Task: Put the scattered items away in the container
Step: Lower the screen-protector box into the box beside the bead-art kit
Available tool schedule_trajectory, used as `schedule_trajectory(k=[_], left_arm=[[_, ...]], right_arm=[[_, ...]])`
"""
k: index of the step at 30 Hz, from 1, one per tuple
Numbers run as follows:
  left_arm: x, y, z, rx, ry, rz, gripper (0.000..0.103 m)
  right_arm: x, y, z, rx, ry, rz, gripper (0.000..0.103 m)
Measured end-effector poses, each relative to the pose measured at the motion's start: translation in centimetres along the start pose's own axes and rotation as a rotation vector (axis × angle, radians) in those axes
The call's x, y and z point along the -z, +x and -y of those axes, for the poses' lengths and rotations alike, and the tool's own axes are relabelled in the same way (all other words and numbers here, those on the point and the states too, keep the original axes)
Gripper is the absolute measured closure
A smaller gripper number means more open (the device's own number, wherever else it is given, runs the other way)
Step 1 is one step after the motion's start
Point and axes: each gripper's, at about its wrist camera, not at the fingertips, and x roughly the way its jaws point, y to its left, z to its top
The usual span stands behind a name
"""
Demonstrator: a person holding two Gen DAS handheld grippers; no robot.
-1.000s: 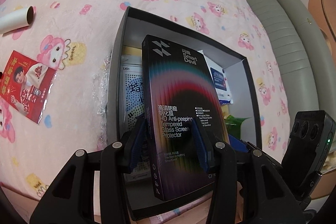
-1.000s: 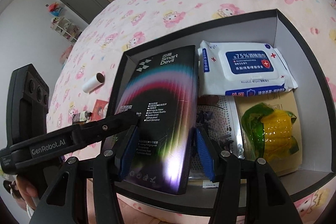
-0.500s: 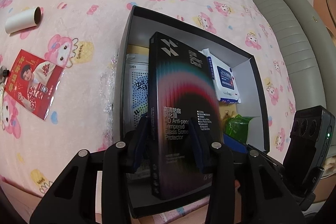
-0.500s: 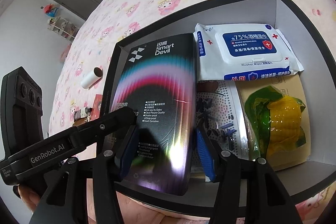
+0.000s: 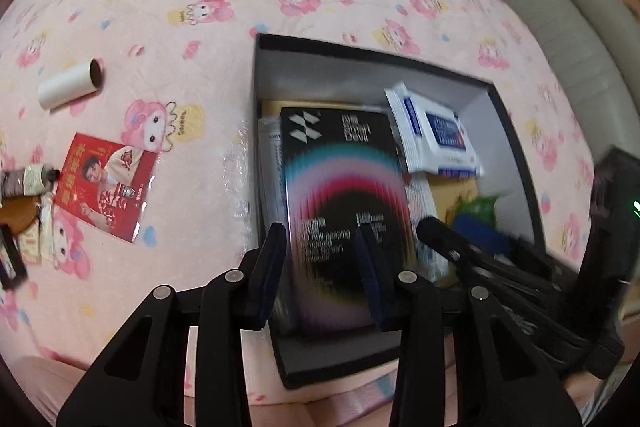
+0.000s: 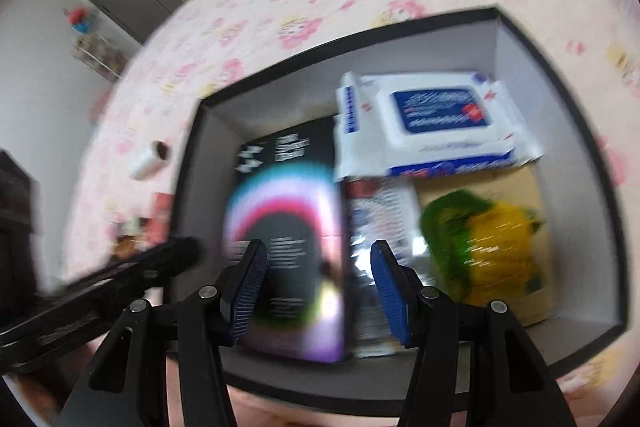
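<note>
Pinch that light, stiff, slick-looking screen-protector box (image 5: 344, 207) by its long edges; left tool (image 5: 322, 267), just narrowing, and right tool (image 6: 316, 287) both part-open, empty.

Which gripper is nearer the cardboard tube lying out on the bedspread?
Left. The left gripper hangs over the black box's tube-side edge. The right gripper sits further into the box; in its view the cardboard tube lies beyond the left gripper.

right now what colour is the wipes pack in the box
White with blue labels, clearest in the right wrist view: wipes pack.
</note>
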Motion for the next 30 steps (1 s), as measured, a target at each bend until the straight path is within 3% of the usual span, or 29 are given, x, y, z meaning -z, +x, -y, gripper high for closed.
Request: schedule_trajectory(k=[4,6,13,21,25,30], left_arm=[[0.2,1.0,1.0,0.029,0.062,-0.079,0.067],[0.4,1.6,1.4,0.027,0.083,-0.107,0.067],[0.3,2.1,0.4,0.023,0.031,-0.095,0.069],[0.1,1.3,-0.4,0.038,-0.001,-0.057,0.071],[-0.3,0.6,-0.4,0.027,-0.009,-0.017,0.072],[-1.2,0.6,-0.5,0.026,-0.023,0.018,0.072]], right_arm=[[0.7,1.5,-1.8,0.147,-0.145,-0.057,0.052],[1.1,2.0,-2.6,0.176,-0.203,-0.083,0.052],[1.4,3.8,-3.6,0.004,-0.216,-0.173,0.051],[1.4,3.9,-3.8,-0.051,-0.194,-0.144,0.051],[0.6,3.4,-2.2,0.087,-0.127,-0.073,0.051],[-0.2,3.4,-1.0,0.114,-0.056,-0.036,0.058]])
